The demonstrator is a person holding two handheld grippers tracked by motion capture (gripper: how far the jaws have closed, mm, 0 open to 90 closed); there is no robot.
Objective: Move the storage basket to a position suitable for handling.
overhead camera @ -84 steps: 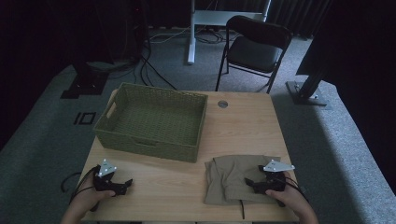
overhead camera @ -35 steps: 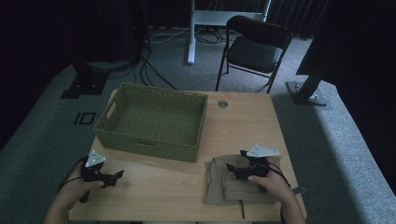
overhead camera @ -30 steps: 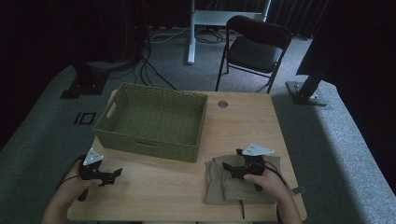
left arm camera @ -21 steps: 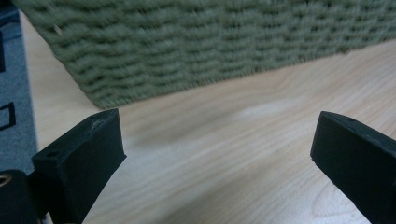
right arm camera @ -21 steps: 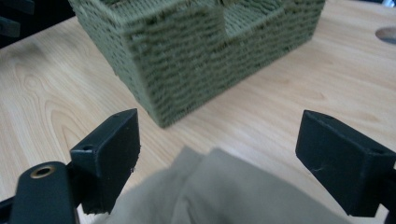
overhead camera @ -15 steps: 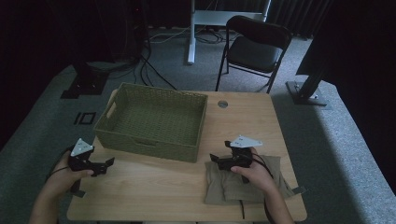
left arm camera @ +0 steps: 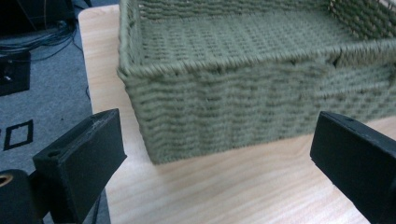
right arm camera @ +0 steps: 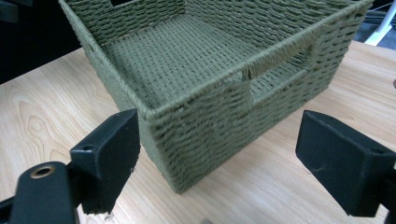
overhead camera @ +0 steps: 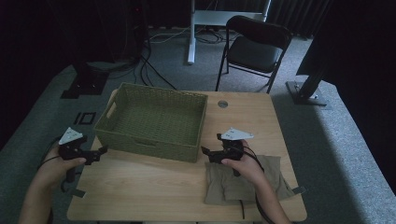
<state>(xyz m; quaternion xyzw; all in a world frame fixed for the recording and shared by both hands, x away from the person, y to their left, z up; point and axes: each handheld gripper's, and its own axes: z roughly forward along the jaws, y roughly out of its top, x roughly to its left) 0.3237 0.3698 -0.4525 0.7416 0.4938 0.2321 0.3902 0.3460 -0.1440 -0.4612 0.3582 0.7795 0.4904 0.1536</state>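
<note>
A dim room with grey carpet held a light wooden table [overhead camera: 154, 196], and behind it stood a black folding chair [overhead camera: 254, 46] and a tangle of cables [overhead camera: 154, 60] on the floor. At the left edge of the table, the left gripper [overhead camera: 99, 152] hung in the person's left hand [overhead camera: 58, 163], its jaws spread wide and holding nothing, pointed at the near left corner of the basket [overhead camera: 156, 121]. The left gripper view showed that corner [left arm camera: 140, 79] close up between the two open jaws, with the woven floor of the basket bare, and dark carpet off the table's edge; the high view gave none of that weave. The green wicker basket sat on the far left half of the table, with a handle slot in its near wall. To its right, the right gripper [overhead camera: 208, 151] was held just beside the basket's near right corner, jaws likewise spread and empty. The right gripper view looked at that corner [right arm camera: 159, 116] and a handle slot [right arm camera: 280, 60]. Only the high view showed the folded tan cloth [overhead camera: 247, 184] lying under the right hand [overhead camera: 245, 165] at the near right of the table
</note>
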